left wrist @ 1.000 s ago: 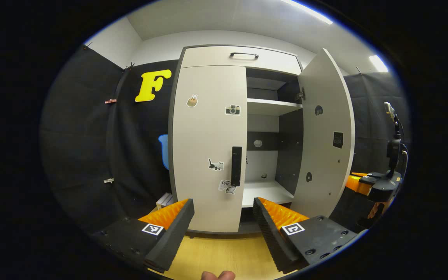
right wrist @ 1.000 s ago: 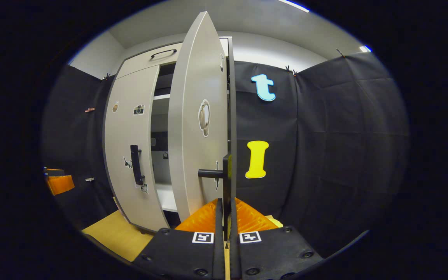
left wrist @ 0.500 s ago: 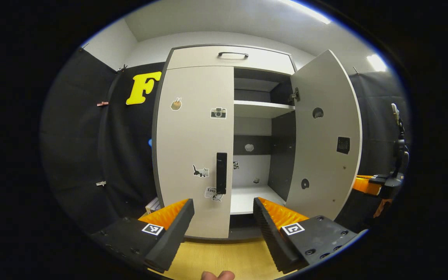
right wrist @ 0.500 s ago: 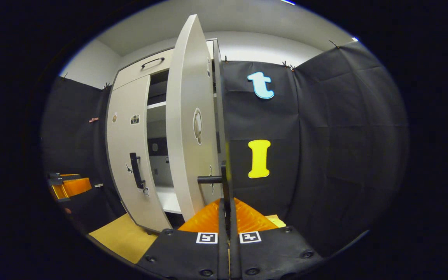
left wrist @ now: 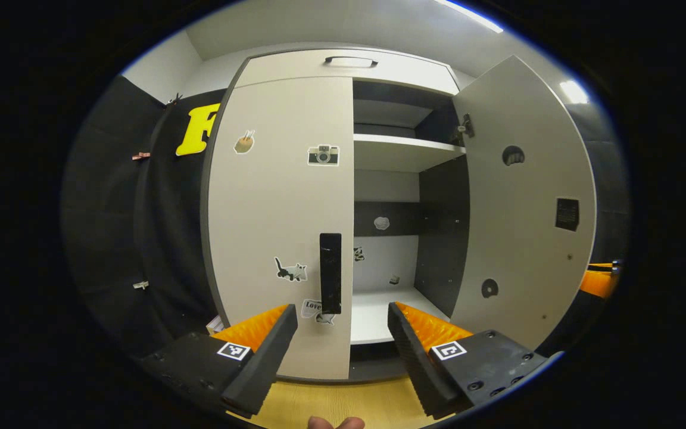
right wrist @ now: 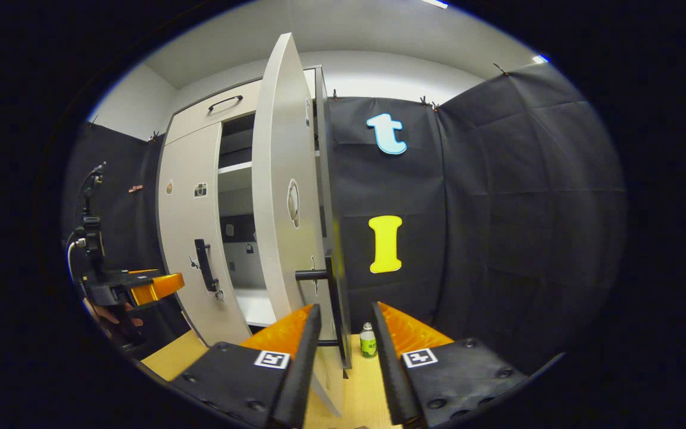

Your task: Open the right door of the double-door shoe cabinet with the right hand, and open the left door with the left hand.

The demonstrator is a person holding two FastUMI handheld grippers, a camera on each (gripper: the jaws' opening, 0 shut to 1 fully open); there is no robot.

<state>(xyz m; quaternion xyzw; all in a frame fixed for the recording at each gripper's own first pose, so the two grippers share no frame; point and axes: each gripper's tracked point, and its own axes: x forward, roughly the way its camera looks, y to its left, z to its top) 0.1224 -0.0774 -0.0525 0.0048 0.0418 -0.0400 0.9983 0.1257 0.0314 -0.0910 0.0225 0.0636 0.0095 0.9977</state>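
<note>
Right claw (right wrist: 343, 333), parted, straddles the right door's handle (right wrist: 334, 292); left claw (left wrist: 343, 333) gapes wide before the closed left door (left wrist: 277, 196).

You are standing in a recording booth, not a home: black cloth walls (right wrist: 498, 196) pinned up with clips enclose a lone pale grey sticker-dotted double-door shoe cabinet (left wrist: 277, 196) on a light wooden floor (left wrist: 343, 402) under ceiling strip lights (left wrist: 468, 15)
</note>
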